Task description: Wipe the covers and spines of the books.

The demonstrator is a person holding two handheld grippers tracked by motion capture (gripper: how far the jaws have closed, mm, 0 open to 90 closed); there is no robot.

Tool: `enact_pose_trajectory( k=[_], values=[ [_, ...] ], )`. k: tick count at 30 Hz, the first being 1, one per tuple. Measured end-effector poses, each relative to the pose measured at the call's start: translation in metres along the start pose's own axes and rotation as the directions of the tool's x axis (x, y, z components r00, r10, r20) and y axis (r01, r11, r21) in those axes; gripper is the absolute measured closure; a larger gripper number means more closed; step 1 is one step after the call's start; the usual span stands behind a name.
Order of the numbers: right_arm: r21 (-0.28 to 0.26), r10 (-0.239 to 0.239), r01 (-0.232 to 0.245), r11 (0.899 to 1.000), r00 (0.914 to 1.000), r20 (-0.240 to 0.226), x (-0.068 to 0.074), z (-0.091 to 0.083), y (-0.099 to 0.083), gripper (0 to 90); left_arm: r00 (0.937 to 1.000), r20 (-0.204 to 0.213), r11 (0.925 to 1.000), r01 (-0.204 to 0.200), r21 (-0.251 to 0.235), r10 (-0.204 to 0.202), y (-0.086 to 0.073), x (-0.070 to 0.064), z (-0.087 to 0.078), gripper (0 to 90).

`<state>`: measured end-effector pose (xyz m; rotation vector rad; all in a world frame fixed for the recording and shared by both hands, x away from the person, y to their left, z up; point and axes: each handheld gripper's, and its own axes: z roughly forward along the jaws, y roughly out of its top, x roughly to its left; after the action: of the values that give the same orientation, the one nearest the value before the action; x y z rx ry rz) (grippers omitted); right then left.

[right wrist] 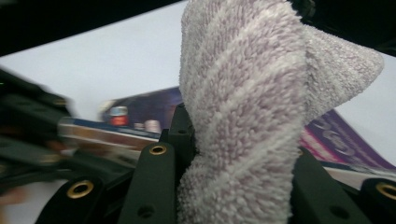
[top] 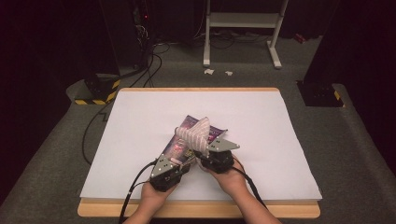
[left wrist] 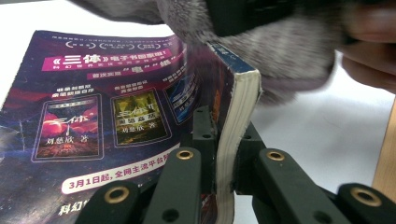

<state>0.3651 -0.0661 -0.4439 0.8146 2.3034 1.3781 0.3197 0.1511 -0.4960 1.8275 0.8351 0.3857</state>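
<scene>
Purple book [left wrist: 93, 126], one; striped towel [right wrist: 243, 116], one; two grippers clamped.

Book cover [left wrist: 93, 116]: glossy printed paper, smooth, catching a sheen at the left of the left gripper view.
Book pages [left wrist: 240, 116]: matt cream paper — a finely ridged edge.
Towel [right wrist: 243, 112]: terry cloth, rough and looped, with pale and mauve stripes.
Left gripper [left wrist: 224, 158]: matt black plastic jaws with brass-coloured metal eyelets.
Right gripper [right wrist: 233, 154]: the same matt black plastic; a grey, dull plate on top in the high view.
Table cover [top: 140, 116]: white, matt, smooth sheet.
Table edge [top: 196, 211]: light wood, smooth — bottom of the high view.
Floor [top: 46, 154]: grey carpet, matt and coarse.
</scene>
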Motion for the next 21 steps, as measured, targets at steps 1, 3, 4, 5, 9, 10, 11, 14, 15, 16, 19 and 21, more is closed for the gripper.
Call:
enact_pose_trajectory(
  k=[1, 3, 4, 5, 9, 10, 11, 14, 15, 16, 19, 21],
  values=[
    [-0.004, -0.009, 0.009, 1.000, 0.9998, -0.017, 0.005, -0.001, 0.001, 69.9, 1.0000, 0.001, 1.0000, 0.000, 0.000, 0.000, 0.000, 0.000, 0.000, 83.1],
    [-0.011, -0.025, 0.024, 1.000, 0.9988, -0.043, 0.014, -0.003, 0.004, 69.9, 1.0000, 0.001, 1.0000, 0.001, -0.001, -0.001, 0.000, 0.000, 0.000, 83.2],
    [-0.014, -0.032, 0.031, 0.999, 0.9978, -0.058, 0.018, -0.003, 0.005, 69.9, 1.0000, 0.000, 1.0000, 0.000, -0.001, 0.000, 0.000, 0.000, 0.000, 83.2],
    [-0.016, -0.037, 0.036, 0.999, 0.9970, -0.068, 0.021, -0.004, 0.006, 69.9, 1.0000, 0.000, 1.0000, -0.002, -0.001, 0.002, 0.000, 0.000, 0.000, 83.2],
    [-0.024, -0.053, 0.051, 0.998, 0.9931, -0.105, 0.031, -0.005, 0.010, 69.8, 1.0000, -0.003, 1.0000, -0.006, -0.001, 0.006, 0.000, 0.000, 0.000, 83.2],
    [-0.024, -0.053, 0.050, 0.998, 0.9922, -0.113, 0.033, -0.005, 0.011, 69.8, 1.0000, -0.003, 1.0000, -0.005, -0.001, 0.005, 0.000, 0.000, 0.000, 83.2],
    [-0.026, -0.056, 0.054, 0.998, 0.9914, -0.119, 0.034, -0.005, 0.012, 69.7, 1.0000, -0.003, 1.0000, -0.004, -0.001, 0.004, 0.000, 0.000, 0.000, 83.2],
    [-0.023, -0.058, 0.056, 0.998, 0.9918, -0.114, 0.034, -0.005, 0.013, 69.7, 1.0000, -0.004, 1.0000, -0.003, -0.001, 0.003, 0.000, 0.000, 0.000, 83.2],
    [-0.022, -0.055, 0.053, 0.998, 0.9922, -0.112, 0.033, -0.004, 0.013, 69.7, 1.0000, -0.004, 1.0000, -0.004, 0.000, 0.004, 0.000, 0.000, 0.000, 83.2],
    [-0.018, -0.048, 0.047, 0.999, 0.9932, -0.106, 0.032, -0.004, 0.013, 69.7, 1.0000, -0.006, 1.0000, -0.005, 0.001, 0.005, 0.000, 0.000, 0.000, 83.2],
    [-0.004, -0.041, 0.041, 0.999, 0.9965, -0.073, 0.026, -0.001, 0.012, 69.7, 1.0000, -0.005, 1.0000, -0.003, 0.003, 0.003, 0.000, 0.000, 0.000, 83.2],
    [0.002, -0.032, 0.032, 0.999, 0.9984, -0.046, 0.020, 0.000, 0.011, 69.6, 1.0000, -0.003, 1.0000, 0.002, 0.002, -0.002, 0.000, 0.000, 0.000, 83.2]
  ],
)
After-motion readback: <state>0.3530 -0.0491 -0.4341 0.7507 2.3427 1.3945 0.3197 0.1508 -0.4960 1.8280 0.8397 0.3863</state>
